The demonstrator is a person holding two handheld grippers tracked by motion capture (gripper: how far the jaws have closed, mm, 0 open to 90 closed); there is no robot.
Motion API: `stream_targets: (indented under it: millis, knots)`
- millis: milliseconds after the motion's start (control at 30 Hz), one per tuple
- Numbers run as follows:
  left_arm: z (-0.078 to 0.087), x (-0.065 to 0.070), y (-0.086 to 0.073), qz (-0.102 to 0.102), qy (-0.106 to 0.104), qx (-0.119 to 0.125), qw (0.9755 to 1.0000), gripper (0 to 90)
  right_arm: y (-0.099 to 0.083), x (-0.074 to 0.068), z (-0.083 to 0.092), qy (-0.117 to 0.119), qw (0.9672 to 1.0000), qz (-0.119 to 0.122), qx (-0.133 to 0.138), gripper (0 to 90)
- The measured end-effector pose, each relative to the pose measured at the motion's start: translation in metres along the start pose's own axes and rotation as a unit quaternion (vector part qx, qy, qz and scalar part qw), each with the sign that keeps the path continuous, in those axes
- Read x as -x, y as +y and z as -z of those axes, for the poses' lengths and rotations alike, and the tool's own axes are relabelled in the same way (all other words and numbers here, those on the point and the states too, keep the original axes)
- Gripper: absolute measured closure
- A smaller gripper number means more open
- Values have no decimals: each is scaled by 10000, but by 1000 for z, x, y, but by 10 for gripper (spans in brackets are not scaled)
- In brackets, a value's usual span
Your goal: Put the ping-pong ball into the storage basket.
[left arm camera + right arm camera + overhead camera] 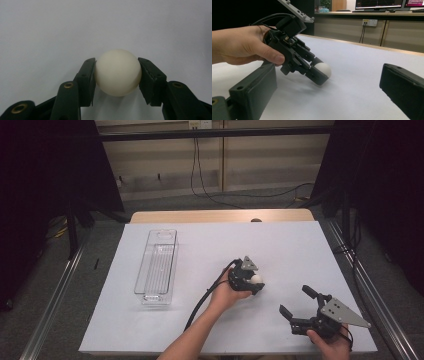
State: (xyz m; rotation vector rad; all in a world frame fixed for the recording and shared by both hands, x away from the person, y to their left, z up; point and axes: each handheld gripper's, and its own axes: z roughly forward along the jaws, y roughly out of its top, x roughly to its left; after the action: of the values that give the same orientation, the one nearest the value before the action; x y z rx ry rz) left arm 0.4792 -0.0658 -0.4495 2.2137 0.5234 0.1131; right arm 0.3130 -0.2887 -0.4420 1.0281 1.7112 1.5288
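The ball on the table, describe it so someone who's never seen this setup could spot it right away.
Start at the white table and skip the clear plastic tray on its left half. Near the middle, the left gripper is closed on a small white ball, one black jaw on each side. It is the only round thing there, pale against the black grippers; the right gripper stands open with nothing between its jaws.

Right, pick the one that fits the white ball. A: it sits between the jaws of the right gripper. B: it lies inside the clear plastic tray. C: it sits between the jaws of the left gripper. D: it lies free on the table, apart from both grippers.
C: the left gripper has its jaws pressed against both sides of the white ball.
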Motion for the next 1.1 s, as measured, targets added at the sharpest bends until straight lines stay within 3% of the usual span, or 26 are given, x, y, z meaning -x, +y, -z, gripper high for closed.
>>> stream_targets:
  millis: [200,233,300,333,400,533,667,767,800,867,1100]
  knots:
    - [7,-1,1,107,-65,169,9998,511,0,-1,0,0,10000,-16,-14,8]
    - [10,-2,2,87,-24,69,9999,511,0,-1,0,5,10000,-14,-13,8]
    - [11,-2,2,193,-85,215,9995,511,0,-1,0,7,10000,-13,-16,8]
    - [14,-2,3,187,-51,117,9997,511,0,0,0,19,10000,6,-22,8]
    - [14,-3,1,185,-91,254,9995,511,0,0,0,28,10000,18,-29,8]
    - [20,-4,1,201,-43,150,9997,511,0,-1,-1,42,10000,11,-44,8]
    - [23,-5,0,285,-74,279,9992,511,-1,-1,-2,11,10000,-22,-27,8]
    - [26,-7,-1,316,-91,299,9990,511,-1,-1,-2,34,10000,1,-58,8]
    - [28,-7,0,297,-23,204,9993,511,-1,-1,-2,39,10000,-14,-63,8]
    - [29,-7,-1,357,-86,328,9988,511,-1,-1,-2,38,10000,-9,-70,8]
    - [36,-9,-1,369,-20,320,9988,511,-1,-1,-3,25,10000,-12,-38,8]
